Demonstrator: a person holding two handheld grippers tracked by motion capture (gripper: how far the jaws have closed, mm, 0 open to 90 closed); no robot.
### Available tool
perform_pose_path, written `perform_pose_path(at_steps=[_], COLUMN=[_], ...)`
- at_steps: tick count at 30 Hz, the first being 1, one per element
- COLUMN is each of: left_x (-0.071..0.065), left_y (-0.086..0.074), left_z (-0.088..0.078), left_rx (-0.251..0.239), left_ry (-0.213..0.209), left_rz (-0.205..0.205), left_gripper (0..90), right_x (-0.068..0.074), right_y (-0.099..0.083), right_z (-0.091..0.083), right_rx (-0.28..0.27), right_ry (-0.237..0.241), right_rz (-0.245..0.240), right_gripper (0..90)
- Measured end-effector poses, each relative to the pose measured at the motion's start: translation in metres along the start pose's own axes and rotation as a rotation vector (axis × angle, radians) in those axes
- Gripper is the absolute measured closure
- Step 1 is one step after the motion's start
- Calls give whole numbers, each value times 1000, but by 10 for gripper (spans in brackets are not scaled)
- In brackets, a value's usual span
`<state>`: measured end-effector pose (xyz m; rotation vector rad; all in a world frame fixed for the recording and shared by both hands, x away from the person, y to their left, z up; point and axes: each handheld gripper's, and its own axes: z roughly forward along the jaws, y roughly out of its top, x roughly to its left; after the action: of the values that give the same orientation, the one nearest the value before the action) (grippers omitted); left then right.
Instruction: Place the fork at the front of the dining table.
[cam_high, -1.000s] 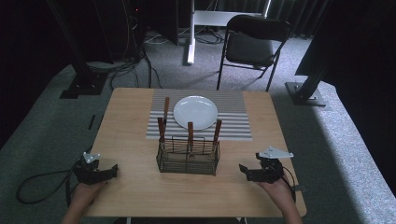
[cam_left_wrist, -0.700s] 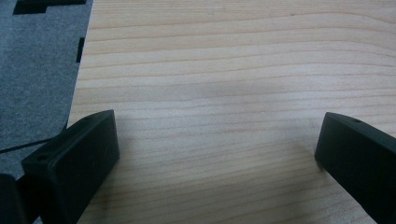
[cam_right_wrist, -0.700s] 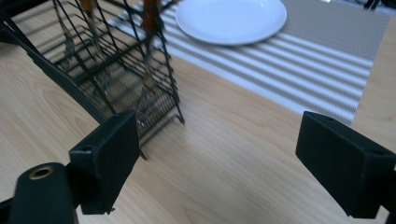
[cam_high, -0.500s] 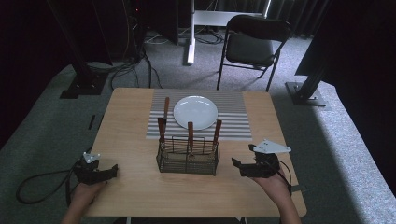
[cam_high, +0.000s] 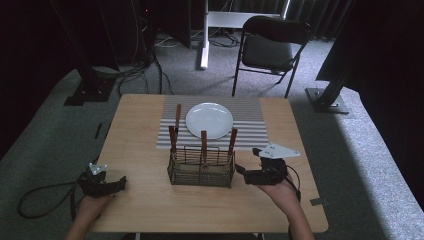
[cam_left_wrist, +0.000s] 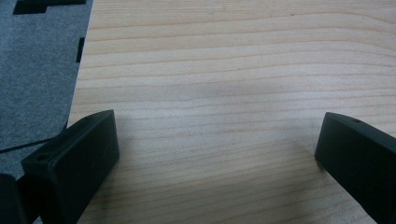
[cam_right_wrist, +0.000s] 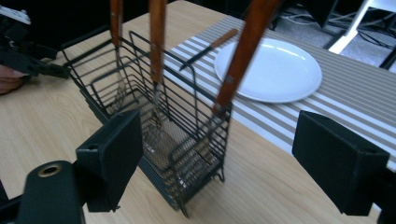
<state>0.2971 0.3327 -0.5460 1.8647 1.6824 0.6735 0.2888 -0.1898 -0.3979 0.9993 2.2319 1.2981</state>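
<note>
- The right gripper (cam_high: 243, 172) has its jaws spread wide and holds nothing; in the right gripper view (cam_right_wrist: 217, 163) the wire basket stands between the two black jaws, a little farther off.
- This gripper is just beside the right end of the wire basket (cam_high: 201, 167), low over the wooden table (cam_high: 140, 150), and the person's right hand (cam_high: 280, 187) holds it from behind.
- The left gripper (cam_high: 120, 181) is also spread and empty; in its own view (cam_left_wrist: 215, 149) there is bare wood between the jaws.
- It is at the near left edge of the table, well apart from the basket, in the left hand (cam_high: 92, 202).
- In the basket (cam_right_wrist: 154, 135) three utensils with wooden handles stand upright: one at the left (cam_high: 172, 137), one in the middle (cam_high: 203, 141), one at the right (cam_high: 232, 137).
- Behind the basket a striped placemat (cam_high: 250, 125) lies on the table, and a white plate (cam_high: 209, 120) is on it.
- A fourth utensil with wooden handle (cam_high: 177, 115) lies on the mat, just left of the plate.
- Behind the table a black folding chair (cam_high: 270, 50) stands on the grey carpet.
</note>
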Motion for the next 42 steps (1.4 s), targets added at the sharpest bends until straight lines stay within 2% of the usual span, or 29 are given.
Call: perform_pose_path(at_steps=[4, 8, 12, 18, 23, 27, 29, 30, 33, 34, 36, 39, 40, 42], left_x=[0, 0, 0, 0, 0, 0, 0, 0, 0, 0, 1, 1, 1, 1], left_y=[0, 0, 0, 0, 0, 0, 0, 0, 0, 0, 0, 0, 0, 0], left_z=[0, 0, 0, 0, 0, 0, 0, 0, 0, 0, 0, 0, 0, 0], left_rx=[0, 0, 0, 0, 0, 2, 1, 1, 1, 1, 1, 1, 1, 2], left_ry=[0, 0, 0, 0, 0, 0, 0, 0, 0, -3, -5, -5, -5, -5], left_rz=[0, 0, 0, -1, 0, 1, 0, 0, 0, 3, 5, 5, 6, 6], left_gripper=[0, 0, 0, 0, 0, 0, 0, 0, 0, 0, 0, 0, 0, 0], right_x=[4, 16, 24, 32, 44, 55, 58, 64, 66, 68, 73, 74, 75, 78], right_y=[3, 12, 18, 24, 30, 35, 36, 36, 37, 37, 37, 38, 38, 39], right_z=[3, 15, 25, 37, 47, 61, 64, 70, 73, 75, 82, 87, 89, 93], right_rx=[-7, -17, -21, -22, -28, -46, -47, -49, -51, -47, -50, -54, -52, -51], right_ry=[8, 21, -28, -16, -43, -93, -104, -133, -147, -151, -184, -226, -249, -264], right_rz=[-5, -10, -8, 6, 18, 54, 55, 56, 60, 68, 89, 143, 149, 160], right_gripper=[159, 160, 220, 220, 220, 221, 221, 242, 245, 246, 303, 331, 331, 336])
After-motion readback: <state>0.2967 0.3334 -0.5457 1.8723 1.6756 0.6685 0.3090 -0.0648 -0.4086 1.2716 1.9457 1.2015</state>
